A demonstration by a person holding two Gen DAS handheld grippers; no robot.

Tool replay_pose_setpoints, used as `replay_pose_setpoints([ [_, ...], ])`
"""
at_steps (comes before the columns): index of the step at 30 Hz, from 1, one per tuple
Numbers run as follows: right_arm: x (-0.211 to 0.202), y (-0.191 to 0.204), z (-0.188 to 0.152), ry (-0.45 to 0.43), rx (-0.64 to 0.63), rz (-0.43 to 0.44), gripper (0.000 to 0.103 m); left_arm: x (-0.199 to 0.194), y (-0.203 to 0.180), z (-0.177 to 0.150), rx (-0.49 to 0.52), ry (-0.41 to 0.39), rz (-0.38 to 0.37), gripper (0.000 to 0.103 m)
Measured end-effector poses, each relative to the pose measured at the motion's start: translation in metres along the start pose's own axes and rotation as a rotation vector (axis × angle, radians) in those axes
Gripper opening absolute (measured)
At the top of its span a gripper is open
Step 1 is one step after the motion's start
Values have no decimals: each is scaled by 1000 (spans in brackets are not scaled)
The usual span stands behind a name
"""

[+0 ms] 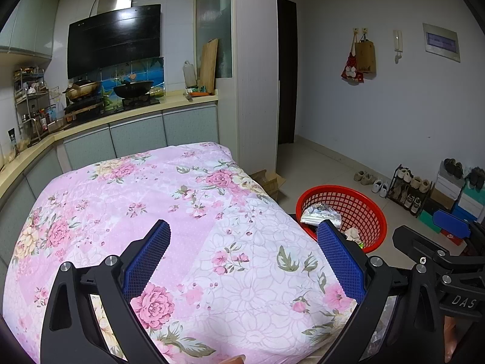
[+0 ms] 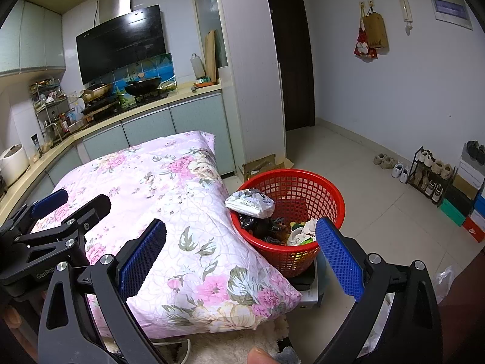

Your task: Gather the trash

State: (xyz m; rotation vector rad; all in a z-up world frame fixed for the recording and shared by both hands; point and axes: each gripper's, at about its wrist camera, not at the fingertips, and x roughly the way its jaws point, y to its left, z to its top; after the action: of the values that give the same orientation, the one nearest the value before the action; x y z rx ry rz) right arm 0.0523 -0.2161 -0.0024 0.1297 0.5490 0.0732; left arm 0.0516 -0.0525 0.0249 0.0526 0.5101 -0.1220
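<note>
Standing upright, red basket (image 2: 298,194) mouth-up.

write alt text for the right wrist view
A red mesh basket holding a silver wrapper, black bag and crumpled paper stands beside a pink floral quilt. The right gripper hovers open and empty in the foreground, the left gripper at left, with a kitchen counter behind.

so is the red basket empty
No, the red basket holds a crumpled silver wrapper, a black bag and other scraps.
</note>
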Motion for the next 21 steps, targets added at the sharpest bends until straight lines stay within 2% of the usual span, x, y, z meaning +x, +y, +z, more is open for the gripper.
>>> replay_pose_setpoints([
  [21,4,-3,-2,11,7,-3,96,-6,0,8,2,-27,-10,94],
])
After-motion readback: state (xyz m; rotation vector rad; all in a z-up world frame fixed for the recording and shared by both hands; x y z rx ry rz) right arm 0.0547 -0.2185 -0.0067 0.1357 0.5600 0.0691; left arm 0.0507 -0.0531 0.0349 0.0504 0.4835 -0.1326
